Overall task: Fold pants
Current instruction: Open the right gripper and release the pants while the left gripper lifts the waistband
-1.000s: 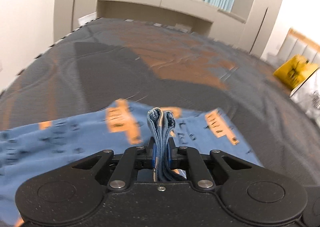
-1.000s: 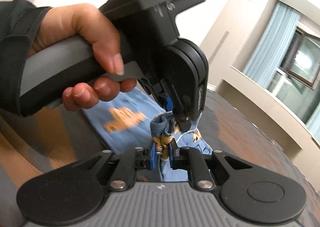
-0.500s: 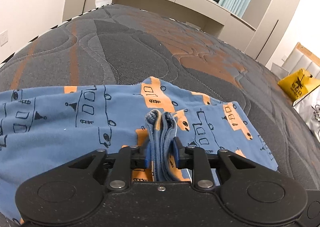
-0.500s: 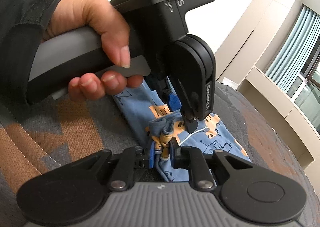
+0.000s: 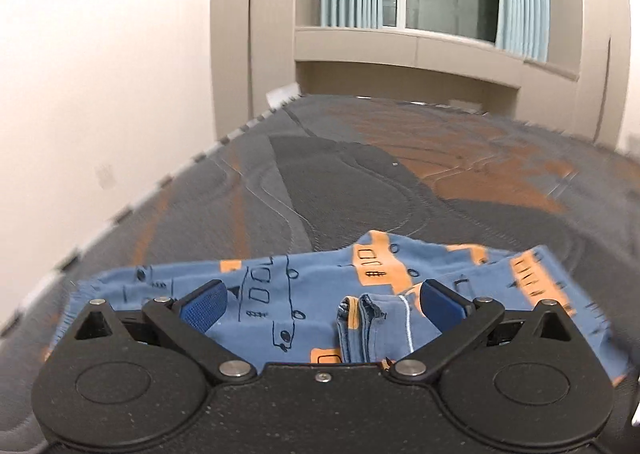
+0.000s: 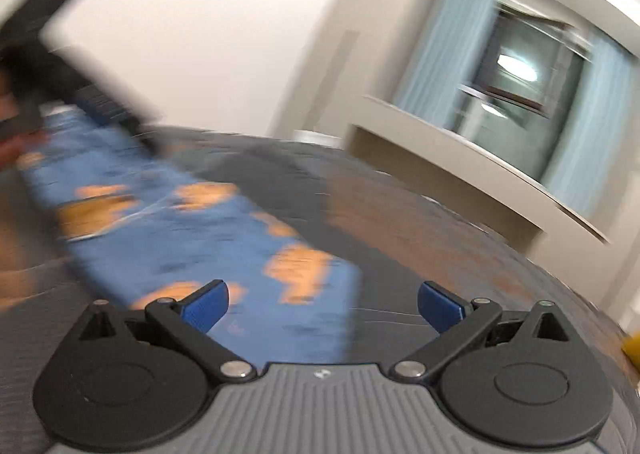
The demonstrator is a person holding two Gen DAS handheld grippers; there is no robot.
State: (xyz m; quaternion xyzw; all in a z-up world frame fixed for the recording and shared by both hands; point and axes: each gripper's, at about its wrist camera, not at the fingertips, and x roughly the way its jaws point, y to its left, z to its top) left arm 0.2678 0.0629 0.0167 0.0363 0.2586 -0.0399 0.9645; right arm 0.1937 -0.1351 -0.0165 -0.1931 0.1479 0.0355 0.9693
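Blue pants (image 5: 304,294) with an orange and black print lie folded on the grey and orange mattress (image 5: 360,182). My left gripper (image 5: 322,304) is opening, its jaws spread wide; the bunched waist edge (image 5: 362,330) stands loose between the blue pads (image 5: 204,304), touched by neither. In the blurred right wrist view the pants (image 6: 208,238) stretch from the lower middle to the upper left. My right gripper (image 6: 322,304) is also opening, jaws wide, with only flat cloth under its left pad (image 6: 206,304). The left gripper's dark body (image 6: 60,54) shows at the upper left.
The mattress reaches back to beige cupboards and a window ledge (image 5: 420,42) with pale blue curtains. A white wall (image 5: 100,94) runs along the mattress's left edge. A bit of yellow bag (image 6: 632,346) shows at the far right.
Both grippers have let go of the bunched waist edge and spread wide. The right gripper has swung away to the right; the left one has tipped up, showing more of the room.
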